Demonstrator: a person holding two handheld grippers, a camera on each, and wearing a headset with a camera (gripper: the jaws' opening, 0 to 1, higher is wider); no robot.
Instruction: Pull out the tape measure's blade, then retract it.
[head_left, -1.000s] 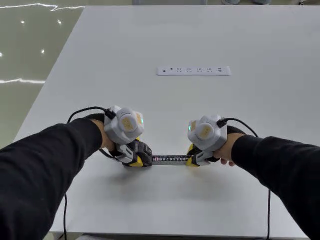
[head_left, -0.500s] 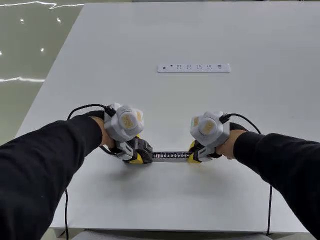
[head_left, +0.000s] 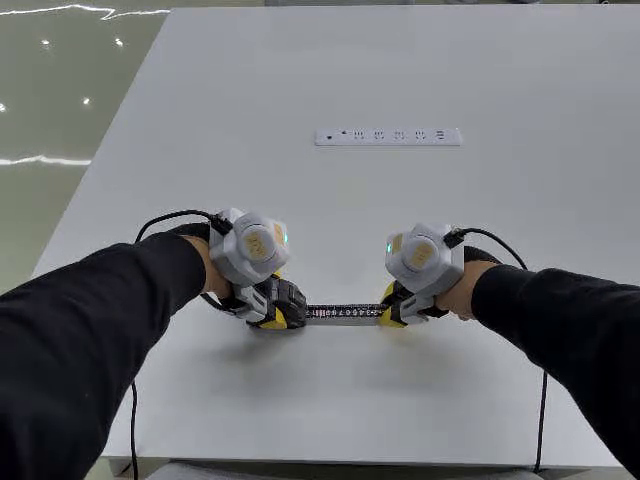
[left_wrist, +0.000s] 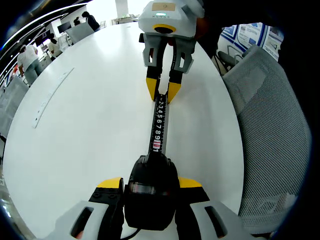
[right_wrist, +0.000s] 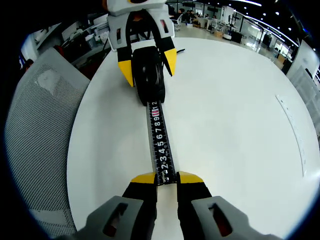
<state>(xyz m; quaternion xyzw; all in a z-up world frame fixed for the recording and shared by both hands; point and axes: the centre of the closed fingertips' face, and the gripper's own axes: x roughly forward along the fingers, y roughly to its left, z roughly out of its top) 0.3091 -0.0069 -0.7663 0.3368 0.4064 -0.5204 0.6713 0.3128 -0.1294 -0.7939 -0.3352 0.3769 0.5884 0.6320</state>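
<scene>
Left claw (left_wrist: 150, 183) clenched on the black body of the tape measure (left_wrist: 150, 200), close to the near edge of the tabletop (head_left: 420, 70), left of its middle. Right claw (right_wrist: 166, 178) clenched on the tip of the blade (right_wrist: 159, 135). The blade is drawn out a short way, straight between the two claws, parallel to the near edge, numerals up. Power strip (head_left: 388, 137) well apart, toward the far edge.
</scene>
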